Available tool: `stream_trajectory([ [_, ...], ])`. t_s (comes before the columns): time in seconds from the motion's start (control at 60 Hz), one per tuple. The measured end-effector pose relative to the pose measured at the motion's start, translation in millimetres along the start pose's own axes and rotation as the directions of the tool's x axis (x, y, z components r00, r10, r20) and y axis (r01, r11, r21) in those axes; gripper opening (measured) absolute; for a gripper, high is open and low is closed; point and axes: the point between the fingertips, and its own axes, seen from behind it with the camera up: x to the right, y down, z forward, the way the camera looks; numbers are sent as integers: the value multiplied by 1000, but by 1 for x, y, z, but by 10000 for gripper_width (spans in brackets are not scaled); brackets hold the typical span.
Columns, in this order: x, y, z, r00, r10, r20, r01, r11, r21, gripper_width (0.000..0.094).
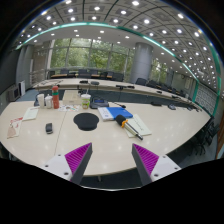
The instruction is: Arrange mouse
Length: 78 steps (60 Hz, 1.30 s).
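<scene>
A small dark mouse (pixel 48 128) lies on the pale table (pixel 105 145), well beyond my left finger and to its left. A round black mouse pad (pixel 87 121) lies further ahead, near the middle of the table. My gripper (pixel 112 160) is held high above the table's near edge. Its two magenta pads (pixel 77 158) stand wide apart with nothing between them. The gripper is open and empty.
Bottles and a red can (pixel 55 100) stand at the far left of the table. A blue object on papers (pixel 122 115) lies right of the mouse pad. A cable and paper (pixel 14 128) lie at the left. Dark chairs (pixel 150 85) line the far side.
</scene>
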Motion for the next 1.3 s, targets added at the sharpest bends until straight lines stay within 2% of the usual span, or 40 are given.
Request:
stream_trajectory([
  [0.367,-51,31,19,999,-32,14,33,999,-29,847],
  [0.683,-214,78,58,979,-71,190,84,994,-65,850],
  [1.0,-367,57,164,925,-129,358,146,989,-21,852],
  [1.3,-442,33,284,898,-171,406,193,981,-15,843],
])
